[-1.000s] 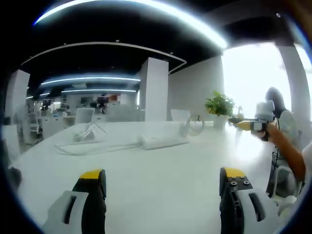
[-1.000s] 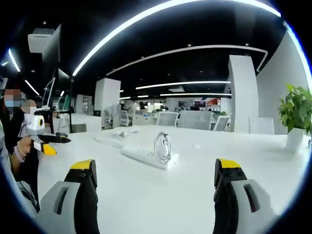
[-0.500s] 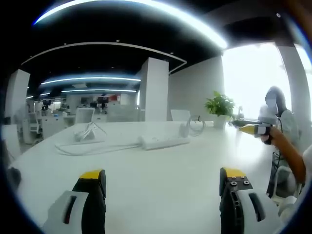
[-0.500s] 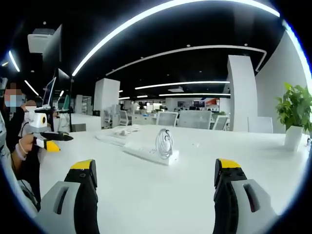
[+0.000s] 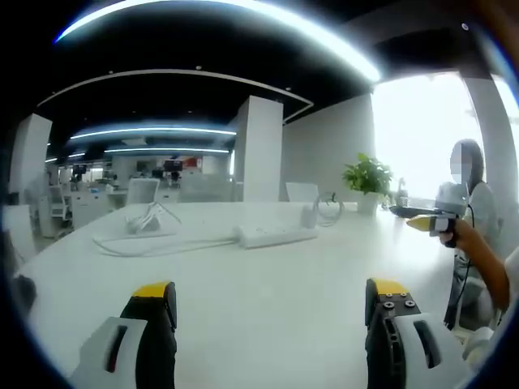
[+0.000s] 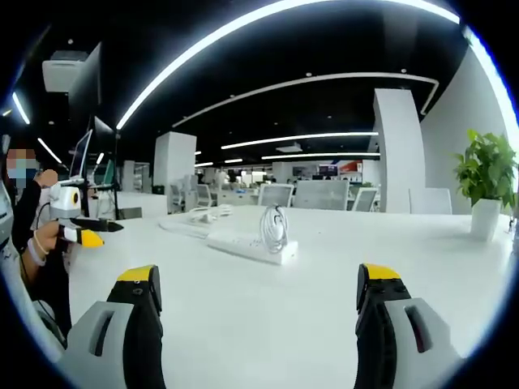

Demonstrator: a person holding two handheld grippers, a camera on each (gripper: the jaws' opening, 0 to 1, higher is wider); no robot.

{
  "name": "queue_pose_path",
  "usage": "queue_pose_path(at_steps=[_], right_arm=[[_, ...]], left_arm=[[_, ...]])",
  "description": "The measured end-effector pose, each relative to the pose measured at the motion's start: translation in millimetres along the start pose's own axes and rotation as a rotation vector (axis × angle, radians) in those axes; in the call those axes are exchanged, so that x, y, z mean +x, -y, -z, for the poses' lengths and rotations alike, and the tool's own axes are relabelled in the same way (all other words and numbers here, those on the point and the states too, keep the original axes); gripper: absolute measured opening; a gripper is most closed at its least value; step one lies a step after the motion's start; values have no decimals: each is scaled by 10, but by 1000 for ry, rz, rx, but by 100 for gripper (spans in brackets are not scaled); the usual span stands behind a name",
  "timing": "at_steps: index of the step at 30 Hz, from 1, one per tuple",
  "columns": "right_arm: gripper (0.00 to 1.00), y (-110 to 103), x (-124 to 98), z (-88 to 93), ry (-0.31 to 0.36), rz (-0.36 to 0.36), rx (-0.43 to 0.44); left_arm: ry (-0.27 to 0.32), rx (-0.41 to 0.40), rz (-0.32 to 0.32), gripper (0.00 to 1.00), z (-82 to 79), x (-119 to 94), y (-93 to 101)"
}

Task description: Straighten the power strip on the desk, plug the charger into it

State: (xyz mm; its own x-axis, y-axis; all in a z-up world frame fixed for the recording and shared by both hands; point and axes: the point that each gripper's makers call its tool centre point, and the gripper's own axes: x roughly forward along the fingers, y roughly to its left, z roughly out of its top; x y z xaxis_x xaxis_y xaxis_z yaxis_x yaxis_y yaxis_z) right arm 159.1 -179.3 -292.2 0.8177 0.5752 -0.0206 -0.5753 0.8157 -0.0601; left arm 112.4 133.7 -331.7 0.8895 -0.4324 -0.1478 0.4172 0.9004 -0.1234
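We hold both grippers low over the broad white bench (image 5: 268,300), and neither has anything in it: the left gripper (image 5: 272,312) has its yellow-tipped jaws wide apart, and so has the right gripper (image 6: 258,304). The long white plastic power strip (image 6: 247,245) lies well ahead of both, out toward the middle of the bench. In the left gripper view the power strip (image 5: 276,235) sits a little left of the line between the jaws, its long axis running across our reach and slightly skewed; in the right gripper view it lies nearly dead ahead, angled away to the left. We judge the right gripper the nearer (though the fisheye makes that hard to be sure of). A coiled white charger cable (image 6: 274,228) stands on the strip's near end; the plug itself is too small to make out. Beyond lie loose white cords (image 5: 154,241), and a green potted plant (image 6: 485,182) stands off to the right. Nothing lies between the jaws and the strip.
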Motion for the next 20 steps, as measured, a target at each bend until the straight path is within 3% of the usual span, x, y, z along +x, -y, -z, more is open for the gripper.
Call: queue_pose_path(at_steps=[20], right_arm=[[100, 34, -73, 152, -22, 30, 14]], left_arm=[[3, -6, -6, 99, 15, 7, -9]])
